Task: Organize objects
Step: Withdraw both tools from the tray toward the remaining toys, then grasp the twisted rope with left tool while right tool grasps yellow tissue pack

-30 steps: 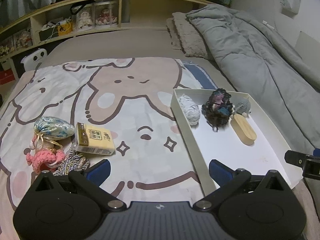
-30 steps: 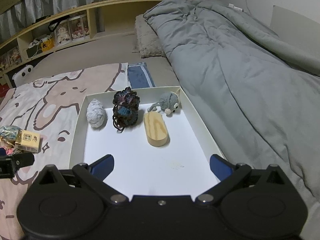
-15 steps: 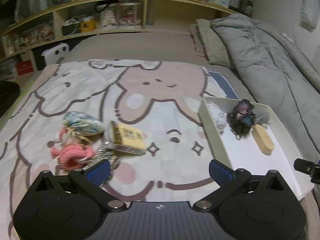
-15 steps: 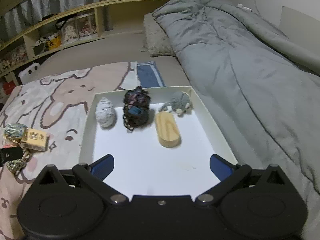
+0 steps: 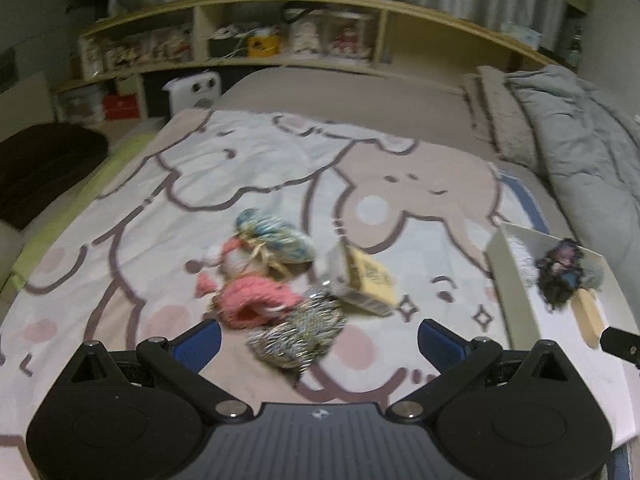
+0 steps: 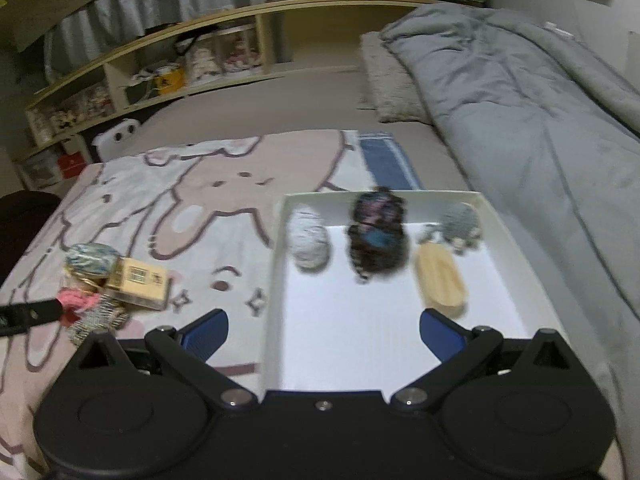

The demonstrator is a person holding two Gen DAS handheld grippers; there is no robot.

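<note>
Step in hand: judged to be a pickup from the loose pile on the cartoon blanket [image 5: 280, 168] for transfer to the white tray [image 6: 280, 280].
Left gripper [image 5: 318, 338]: fingers spread wide, nothing between them, aimed at the pile.
Right gripper [image 6: 324, 330]: fingers spread wide, empty, above the tray's near end.
Pile: pink crochet piece [image 5: 256, 300], silver braided cord [image 5: 298, 334], yellow box [image 5: 366, 282], blue patterned pouch [image 5: 276, 236], all touching or overlapping.
Tray contents: pale yarn ball [image 6: 310, 240], dark yarn skein [image 6: 378, 232], wooden piece [image 6: 440, 282], grey knitted toy [image 6: 460, 226] in a row at the far end (near half bare).
Nearest target: the cord, just ahead of the left fingers.
Technique: centre the jaws over one item only; close low on the cord's bulk.
Risk: the cord lies against the crochet piece and box and may drag them.
Placement: likely the bare near half.
</note>
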